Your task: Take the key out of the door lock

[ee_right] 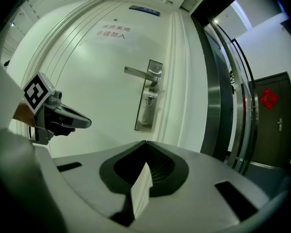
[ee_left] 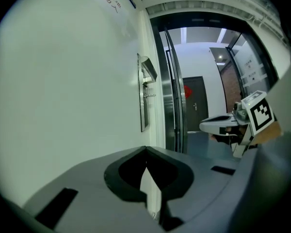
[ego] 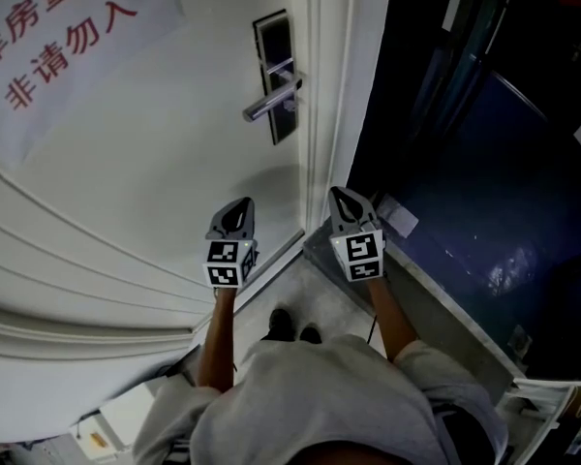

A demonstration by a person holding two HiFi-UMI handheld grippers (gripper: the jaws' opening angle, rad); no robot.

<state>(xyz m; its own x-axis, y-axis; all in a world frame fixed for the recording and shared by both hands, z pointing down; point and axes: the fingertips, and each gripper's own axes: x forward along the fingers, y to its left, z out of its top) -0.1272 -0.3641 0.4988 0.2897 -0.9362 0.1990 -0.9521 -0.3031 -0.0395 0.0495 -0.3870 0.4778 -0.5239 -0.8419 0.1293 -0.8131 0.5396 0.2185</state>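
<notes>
The fingers of the left gripper [ego: 242,204] and of the right gripper [ego: 341,195] are pressed together and hold nothing. The key [ee_right: 148,100] sits in the lock [ee_right: 145,118] under the handle [ee_right: 137,72], far ahead and higher on the door [ego: 126,182], well apart from both. The right gripper faces it more squarely. The key's long axis seems to point out of the door face, toward the near side.

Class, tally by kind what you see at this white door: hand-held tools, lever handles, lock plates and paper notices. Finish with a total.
tools: 2, the left tool and the right tool
lever handle: 1
lock plate: 1
paper notice: 1
Total: 5
</notes>
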